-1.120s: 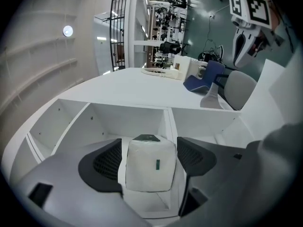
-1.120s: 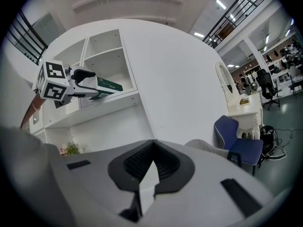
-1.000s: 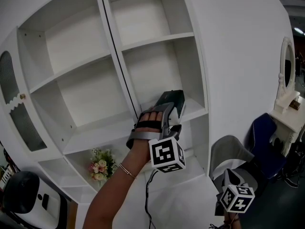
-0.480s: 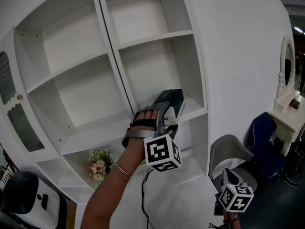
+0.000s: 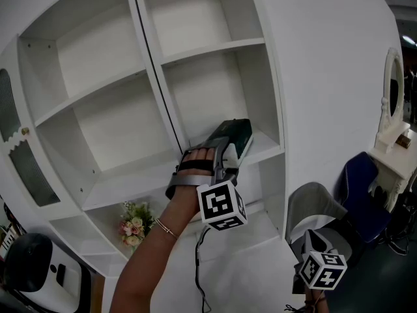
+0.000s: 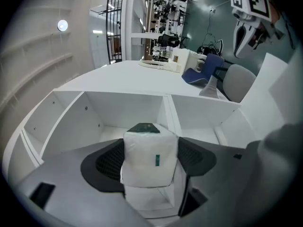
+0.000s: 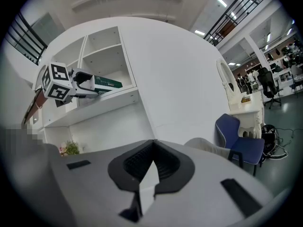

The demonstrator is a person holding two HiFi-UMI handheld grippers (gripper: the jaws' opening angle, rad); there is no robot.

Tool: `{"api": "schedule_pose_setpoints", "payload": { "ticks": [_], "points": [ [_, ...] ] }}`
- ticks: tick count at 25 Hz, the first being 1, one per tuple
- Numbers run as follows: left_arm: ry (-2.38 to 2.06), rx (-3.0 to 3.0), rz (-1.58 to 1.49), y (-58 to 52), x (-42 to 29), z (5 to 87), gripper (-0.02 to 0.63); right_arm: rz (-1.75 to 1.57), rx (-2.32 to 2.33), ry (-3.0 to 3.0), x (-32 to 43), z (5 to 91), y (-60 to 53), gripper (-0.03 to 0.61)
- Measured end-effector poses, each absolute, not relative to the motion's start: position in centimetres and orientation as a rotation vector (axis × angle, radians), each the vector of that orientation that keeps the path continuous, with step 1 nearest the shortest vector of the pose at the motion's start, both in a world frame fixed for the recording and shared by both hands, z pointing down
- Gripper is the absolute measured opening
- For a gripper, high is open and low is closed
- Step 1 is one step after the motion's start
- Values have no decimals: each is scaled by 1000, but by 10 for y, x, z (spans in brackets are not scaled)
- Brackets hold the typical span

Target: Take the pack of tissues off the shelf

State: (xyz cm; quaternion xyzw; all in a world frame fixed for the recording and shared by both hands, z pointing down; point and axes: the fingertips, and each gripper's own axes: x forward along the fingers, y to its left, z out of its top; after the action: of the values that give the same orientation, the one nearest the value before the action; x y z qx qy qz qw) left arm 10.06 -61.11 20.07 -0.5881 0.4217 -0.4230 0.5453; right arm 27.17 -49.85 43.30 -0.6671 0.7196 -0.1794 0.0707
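Note:
The pack of tissues, white with a dark green top, is tilted over the front of the middle right shelf. My left gripper is shut on its near end, and I cannot tell whether the pack still touches the board. In the left gripper view the pack fills the gap between the black pads. My right gripper hangs low at the bottom right, away from the shelf. Its jaws are shut with nothing between them. From there the pack shows in the left gripper.
The white shelf unit has several bare compartments. A small bunch of flowers stands on the lower left shelf. A grey chair, a blue chair and a white dressing table with a mirror stand to the right.
My left gripper has shifted slightly left and down with the pack still held. The right gripper has barely moved.

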Motion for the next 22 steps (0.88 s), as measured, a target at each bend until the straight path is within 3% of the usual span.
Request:
{"api": "schedule_pose_setpoints", "payload": {
  "ticks": [22],
  "points": [
    [1020,-1443,-996,-600,97,196,313,-495,-2048,2164,274,423,-491,8]
  ]
}}
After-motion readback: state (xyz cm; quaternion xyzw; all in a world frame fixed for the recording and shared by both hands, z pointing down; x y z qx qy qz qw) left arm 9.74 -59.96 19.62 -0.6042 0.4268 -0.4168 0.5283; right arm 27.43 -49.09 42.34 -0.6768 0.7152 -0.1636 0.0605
